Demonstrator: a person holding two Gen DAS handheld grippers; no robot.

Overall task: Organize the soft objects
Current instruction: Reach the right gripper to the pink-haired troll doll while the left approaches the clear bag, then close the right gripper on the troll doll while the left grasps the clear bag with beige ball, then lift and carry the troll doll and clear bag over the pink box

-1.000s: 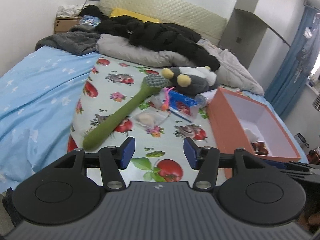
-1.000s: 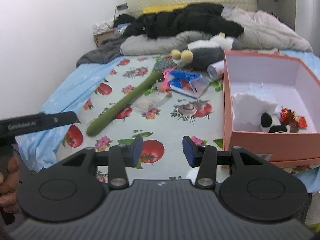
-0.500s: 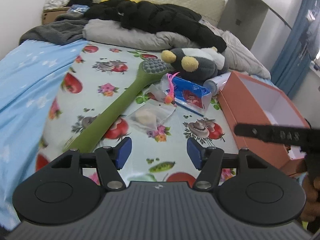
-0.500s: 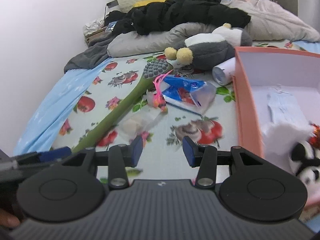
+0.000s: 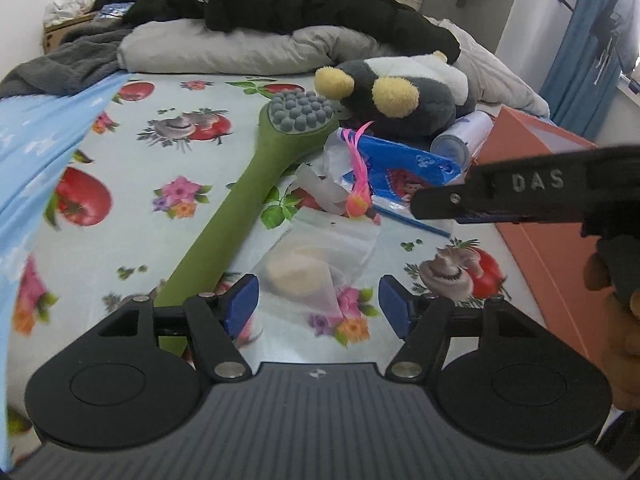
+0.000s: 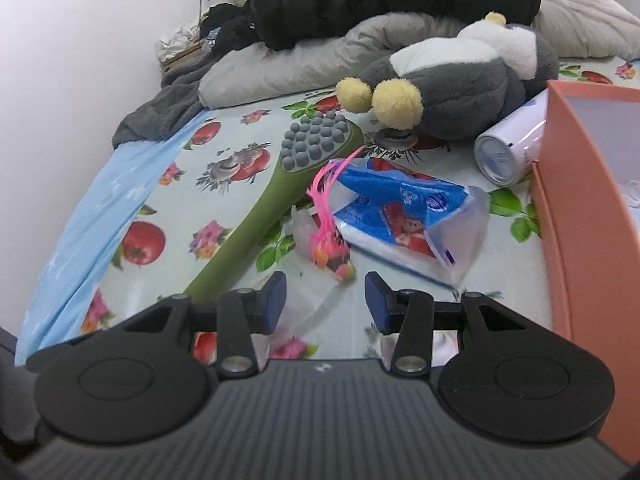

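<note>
My left gripper [image 5: 318, 306] is open and empty, low over a clear bag with a pale round sponge [image 5: 308, 266]. My right gripper [image 6: 325, 298] is open and empty, just short of a small pink feathered toy [image 6: 328, 246]; its side shows in the left wrist view [image 5: 520, 194]. A long green massage stick [image 5: 256, 184] lies diagonally on the fruit-print sheet. A grey and white plush [image 6: 460, 76] with yellow feet lies behind. A blue printed plastic bag [image 6: 404, 216] lies beside the pink toy. The orange box [image 6: 580, 208] stands at the right.
A white can [image 6: 510, 148] lies between the plush and the box. Grey pillow [image 5: 224, 50], black jacket [image 5: 288, 0] and dark blanket are piled at the bed's head. A light blue sheet [image 5: 24, 148] covers the left. Blue curtain [image 5: 588, 60] at far right.
Both grippers have moved forward and lower toward the pile of objects. The right gripper has swung left, away from the box, and now faces the pink toy. Both stay open.
</note>
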